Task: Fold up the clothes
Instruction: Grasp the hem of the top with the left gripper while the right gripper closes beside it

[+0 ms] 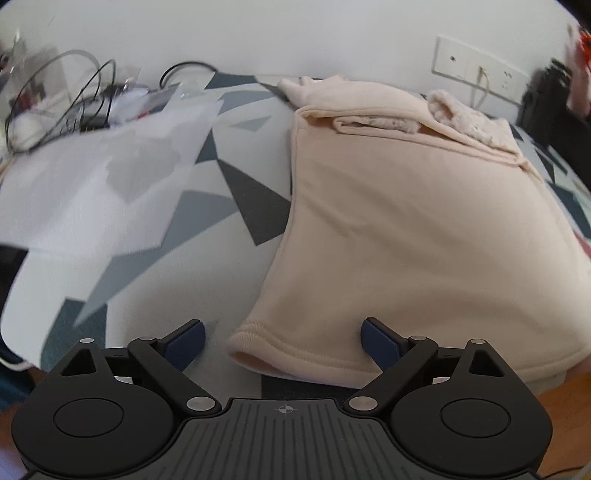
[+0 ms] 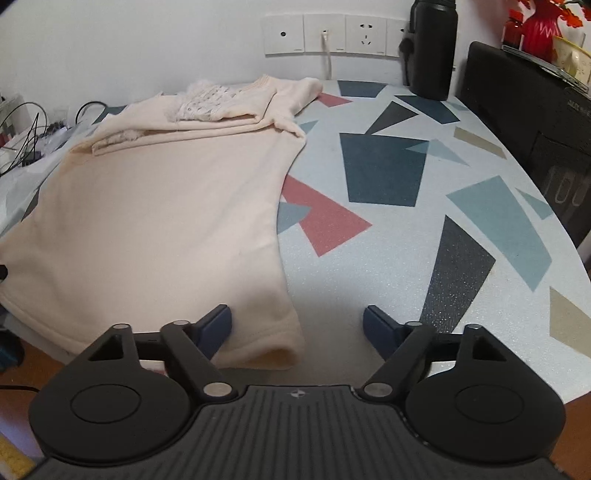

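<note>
Two spread grippers, left gripper (image 1: 282, 341) and right gripper (image 2: 297, 326), sit at the near corners of the cream top (image 1: 406, 229) lying on the bench (image 2: 406, 258), and one weak pinch could let it slip crooked.

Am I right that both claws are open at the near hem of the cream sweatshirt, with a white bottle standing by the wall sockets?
Nearly: the bottle by the wall sockets is black, as the right wrist view shows.
</note>
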Available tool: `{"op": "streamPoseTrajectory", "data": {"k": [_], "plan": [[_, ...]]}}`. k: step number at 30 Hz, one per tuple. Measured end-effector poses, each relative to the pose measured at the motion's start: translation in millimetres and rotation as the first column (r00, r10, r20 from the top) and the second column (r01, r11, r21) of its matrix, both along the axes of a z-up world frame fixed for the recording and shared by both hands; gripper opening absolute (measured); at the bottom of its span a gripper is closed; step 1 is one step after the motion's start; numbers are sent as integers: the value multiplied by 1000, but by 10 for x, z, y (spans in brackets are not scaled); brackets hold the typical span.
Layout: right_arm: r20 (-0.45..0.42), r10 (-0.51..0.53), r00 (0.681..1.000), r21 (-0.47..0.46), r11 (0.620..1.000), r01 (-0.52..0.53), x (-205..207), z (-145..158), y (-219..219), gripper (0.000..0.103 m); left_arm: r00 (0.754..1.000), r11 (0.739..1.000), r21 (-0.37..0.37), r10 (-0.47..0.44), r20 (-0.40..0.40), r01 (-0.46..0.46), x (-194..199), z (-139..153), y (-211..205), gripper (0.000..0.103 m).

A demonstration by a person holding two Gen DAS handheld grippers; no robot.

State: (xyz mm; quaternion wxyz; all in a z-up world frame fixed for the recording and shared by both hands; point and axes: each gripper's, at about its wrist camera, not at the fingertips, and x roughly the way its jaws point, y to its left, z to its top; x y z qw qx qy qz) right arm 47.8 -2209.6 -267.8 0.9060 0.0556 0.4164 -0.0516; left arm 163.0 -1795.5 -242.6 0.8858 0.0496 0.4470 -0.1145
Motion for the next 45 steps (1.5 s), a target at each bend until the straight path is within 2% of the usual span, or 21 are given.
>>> {"op": "streamPoseTrajectory", "data": {"k": [2, 3, 4, 5, 6, 7, 8, 9, 11, 13, 17, 22, 26, 28, 30, 36, 41, 45], "plan": [[-7, 22, 1000, -7, 1000, -22, 39, 11, 20, 69, 1000, 1000, 7, -21, 7, 20, -12, 11, -23, 85], [-17, 45, 999, -15, 999, -45, 75, 13, 43, 69, 999, 999, 14, -35, 11, 35, -15, 14, -39, 79], [-26, 71, 997, -24, 997, -72, 114, 16, 69, 69, 999, 999, 12, -53, 12, 53, -10, 27, -57, 68], [-33, 108, 994, -37, 993, -109, 156, 20, 106, 63, 997, 997, 5, -73, 11, 73, 1, 46, -77, 62], [-29, 139, 990, -39, 989, -140, 192, 28, 130, 58, 996, 996, -2, -93, 10, 93, 12, 65, -97, 43], [-23, 155, 988, -33, 987, -155, 233, 37, 142, 50, 995, 995, -13, -101, 3, 101, 28, 82, -113, 18], [-23, 158, 987, -28, 987, -159, 276, 42, 154, 43, 995, 995, -26, -100, -8, 100, 48, 96, -124, 11], [-21, 161, 987, -21, 987, -161, 315, 49, 162, 38, 995, 994, -39, -100, -19, 99, 67, 110, -136, 11], [-19, 151, 988, 27, 988, -150, 370, 66, 139, 15, 998, 996, -64, -60, -30, 58, 85, 128, -117, 10], [-21, 111, 994, 124, 986, -107, 372, 69, 42, 14, 1000, 993, -114, -8, -29, 5, 61, 165, -44, 9], [-11, 27, 1000, 295, 955, -23, 265, 72, -185, 9, 1000, 988, -154, 18, -3, -19, -52, 278, 59, 8], [-17, 40, 999, 341, 940, -32, 78, 89, -211, 8, 1000, 990, -139, 20, -11, -22, -301, 321, 73, 8], [-36, 71, 997, 392, 919, -51, -49, 140, -259, 8, 998, 976, -206, 61, -25, -65, -510, 459, 130, 8], [1, 88, 996, 416, 906, -80, -97, 266, -306, 8, 998, 965, -256, 68, 12, -63, -565, 632, 129, 7], [55, 88, 995, 423, 900, -103, -95, 425, -360, 8, 993, 959, -279, 73, 88, -46, -525, 870, 89, 7], [233, 17, 972, 442, 889, -122, 218, 906, -477, 7, 964, 949, -313, 119, 236, -40, -99, 1356, -49, 7], [321, -66, 945, 477, 873, -101, 507, 1210, -577, 7, 951, 943, -330, 130, 282, -32, 93, 1558, -147, 7], [358, -64, 932, 460, 881, -116, 496, 1285, -634, 7, 947, 944, -328, 123, 297, -20, 112, 1673, -199, 7]]}}
